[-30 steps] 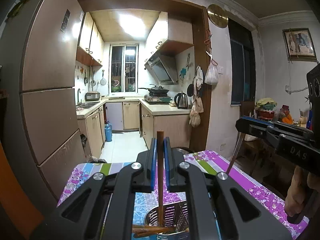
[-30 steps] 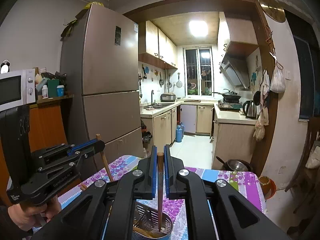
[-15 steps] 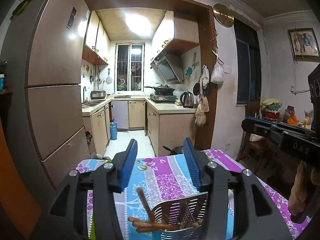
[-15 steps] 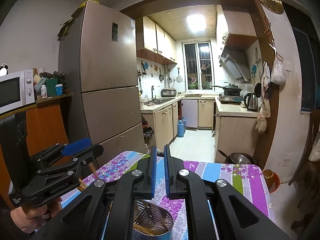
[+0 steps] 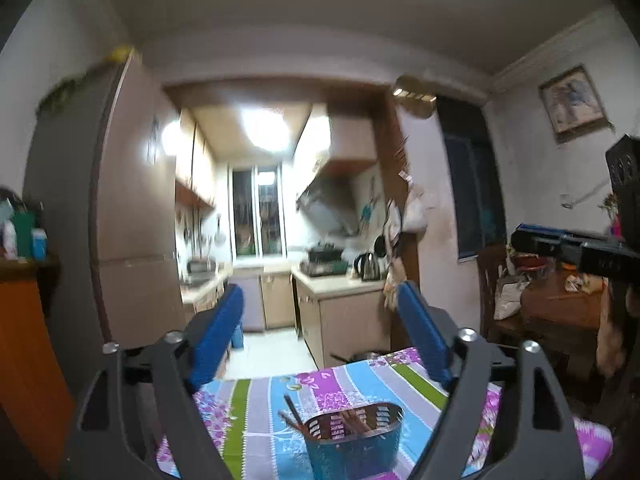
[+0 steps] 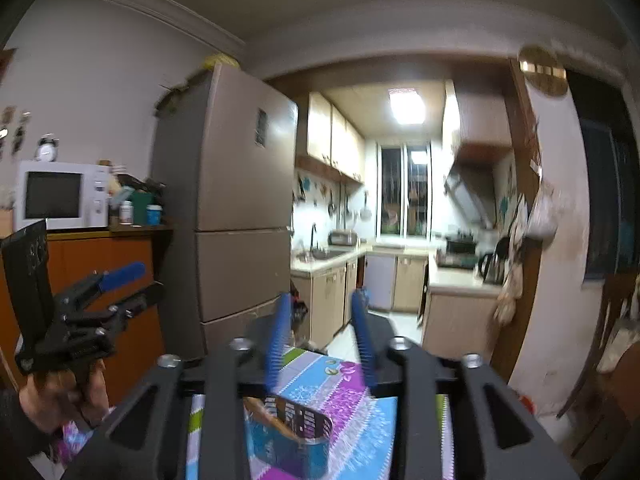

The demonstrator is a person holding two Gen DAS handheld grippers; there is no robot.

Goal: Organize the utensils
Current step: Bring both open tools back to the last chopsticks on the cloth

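Grippers [image 5: 320,336] [image 6: 322,332] spread, above holder [image 5: 354,436] rim.

1 holder [image 5: 354,438], 2 claws [image 5: 320,344], several chopsticks [image 5: 294,412]

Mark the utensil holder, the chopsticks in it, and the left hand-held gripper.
utensil holder [image 5: 356,446], left wrist view, blue front wall.
chopsticks [image 5: 294,414], left wrist view, shaft sticking above the rim.
left hand-held gripper [image 5: 320,340], left wrist view, midway between its open fingertips.
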